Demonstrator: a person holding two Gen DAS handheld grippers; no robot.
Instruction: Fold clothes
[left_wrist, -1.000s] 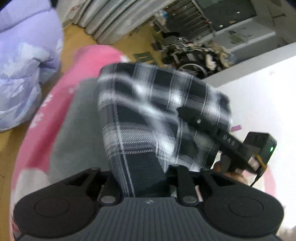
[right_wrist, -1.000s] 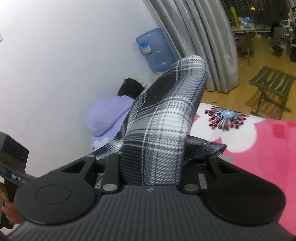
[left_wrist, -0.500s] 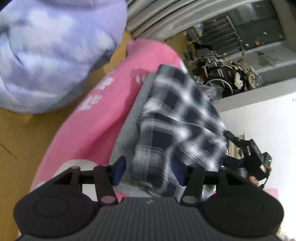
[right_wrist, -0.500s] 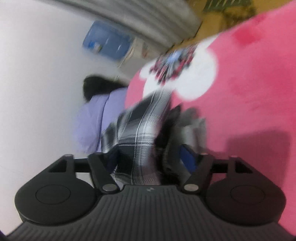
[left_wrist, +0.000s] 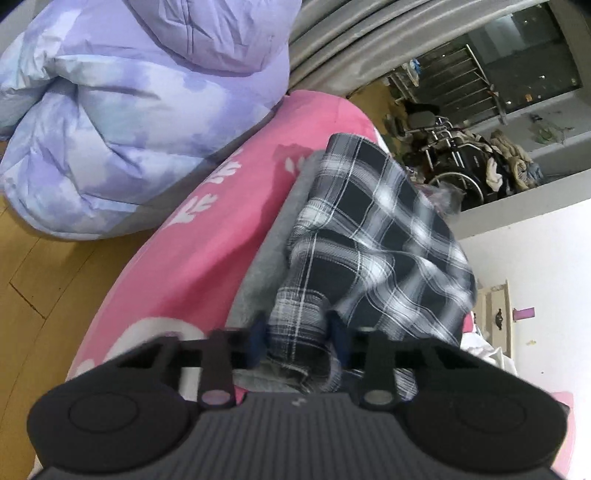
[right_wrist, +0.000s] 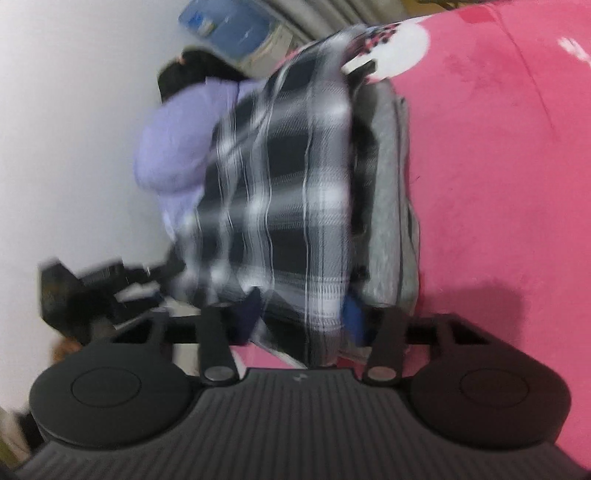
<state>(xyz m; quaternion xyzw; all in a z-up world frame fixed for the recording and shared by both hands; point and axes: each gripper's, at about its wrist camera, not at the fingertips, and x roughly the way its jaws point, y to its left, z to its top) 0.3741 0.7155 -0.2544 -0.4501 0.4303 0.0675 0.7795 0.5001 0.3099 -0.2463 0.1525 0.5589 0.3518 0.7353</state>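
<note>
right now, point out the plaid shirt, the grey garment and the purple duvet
plaid shirt (left_wrist: 373, 229), left wrist view, middle of its folded top panel
grey garment (right_wrist: 388, 206), right wrist view, its edge showing beside the plaid
purple duvet (left_wrist: 122, 122), left wrist view, middle of the bundle

Lilac duvet (left_wrist: 140, 110), grey curtains (left_wrist: 369, 33), wheelchair (left_wrist: 454, 162), water bottle (right_wrist: 229, 27).
</note>
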